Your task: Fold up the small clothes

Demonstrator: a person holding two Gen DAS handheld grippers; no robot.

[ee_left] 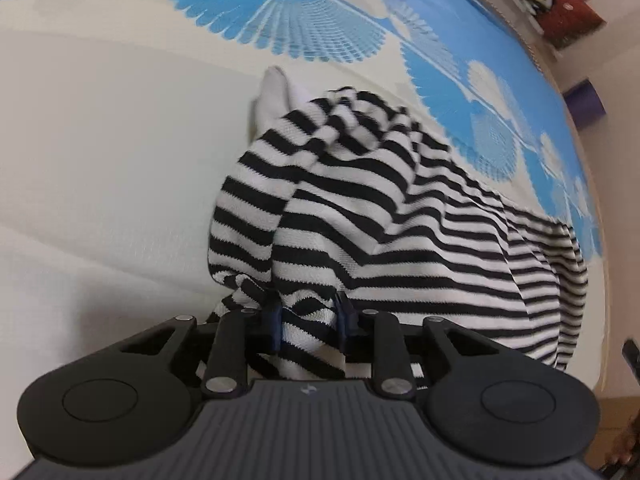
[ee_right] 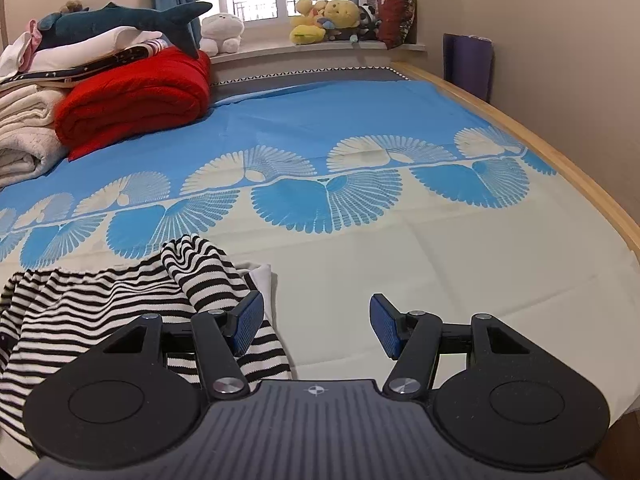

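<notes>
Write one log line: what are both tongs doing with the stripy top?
left tongs: shut on stripy top | right tongs: open, holding nothing | top: bunched on bed sheet, unfolded

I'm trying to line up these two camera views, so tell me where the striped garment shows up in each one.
Left wrist view: the black-and-white striped garment fills the centre and right, its near edge pinched in the left gripper.
Right wrist view: the same garment lies bottom left, partly under the left finger of the open right gripper, which holds nothing.
Shared landmark: the blue fan-patterned bedsheet beyond the garment.
</notes>
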